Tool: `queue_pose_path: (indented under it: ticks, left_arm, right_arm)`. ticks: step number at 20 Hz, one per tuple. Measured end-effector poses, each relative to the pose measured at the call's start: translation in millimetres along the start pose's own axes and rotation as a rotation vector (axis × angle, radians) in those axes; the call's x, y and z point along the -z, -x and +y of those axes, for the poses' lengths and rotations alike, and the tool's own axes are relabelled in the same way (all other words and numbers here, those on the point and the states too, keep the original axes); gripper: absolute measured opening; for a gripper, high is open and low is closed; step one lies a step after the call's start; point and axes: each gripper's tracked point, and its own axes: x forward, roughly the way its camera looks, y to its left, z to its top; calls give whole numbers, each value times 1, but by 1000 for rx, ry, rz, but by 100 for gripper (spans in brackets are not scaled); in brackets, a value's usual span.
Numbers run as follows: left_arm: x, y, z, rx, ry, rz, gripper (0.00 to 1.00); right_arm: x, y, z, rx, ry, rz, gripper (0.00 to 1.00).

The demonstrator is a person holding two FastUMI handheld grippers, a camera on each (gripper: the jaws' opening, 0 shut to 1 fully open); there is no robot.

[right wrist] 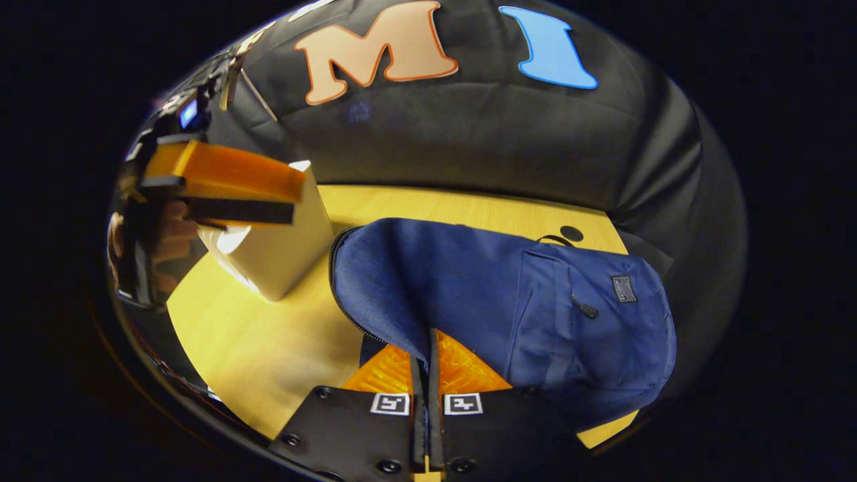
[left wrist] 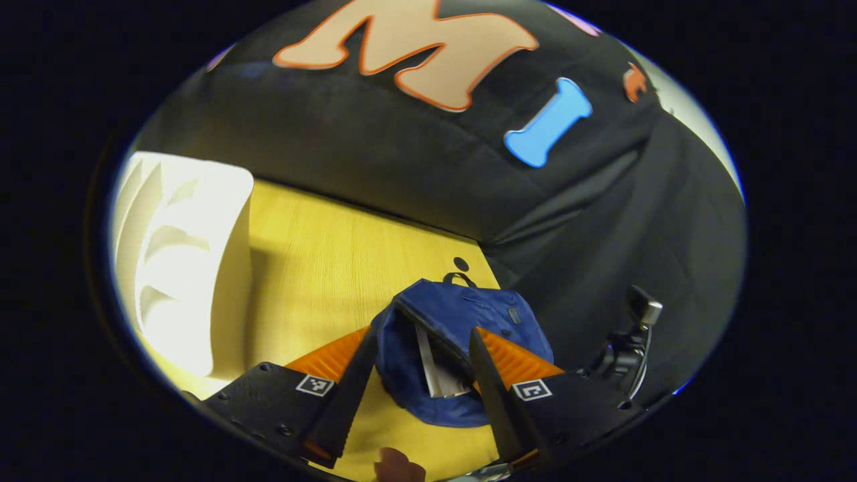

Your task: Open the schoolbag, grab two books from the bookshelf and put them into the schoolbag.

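Right claw (right wrist: 426,365) clenched on schoolbag (right wrist: 509,301) flap, left claw (left wrist: 418,375) released, books (left wrist: 438,375) half-hidden (titles unreadable)

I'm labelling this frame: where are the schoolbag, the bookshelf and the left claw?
schoolbag (right wrist: 469,288): right gripper view, blue front panel.
bookshelf (left wrist: 181,268): left gripper view, white slotted side.
left claw (left wrist: 418,368): left gripper view, midway between its open fingertips.
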Motion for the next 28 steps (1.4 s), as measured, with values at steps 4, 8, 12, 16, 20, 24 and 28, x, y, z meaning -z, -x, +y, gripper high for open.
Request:
queue_pose_path:
  ticks: [4,8,12,16,20,24,28]
  left_arm:
    - [-24,28,41,-158,-183,-60,86]
    - [-53,58,83,-275,-276,-147,93]
    - [-79,93,113,-356,-312,-233,92]
    - [-108,137,129,-398,-325,-314,95]
    - [-137,167,130,-416,-351,-387,96]
    - [-164,193,118,-423,-380,-469,96]
    - [-176,210,107,-432,-391,-527,96]
  right_arm:
    - [11,-6,8,37,21,45,17]
    - [-1,4,31,75,25,16,67]
    - [-42,22,69,81,-54,-111,100]
    - [-105,50,92,104,-104,-263,100]
    - [-173,90,99,129,-50,-400,99]
    - [-221,123,111,136,-44,-498,98]
    - [-260,161,118,161,-28,-621,98]
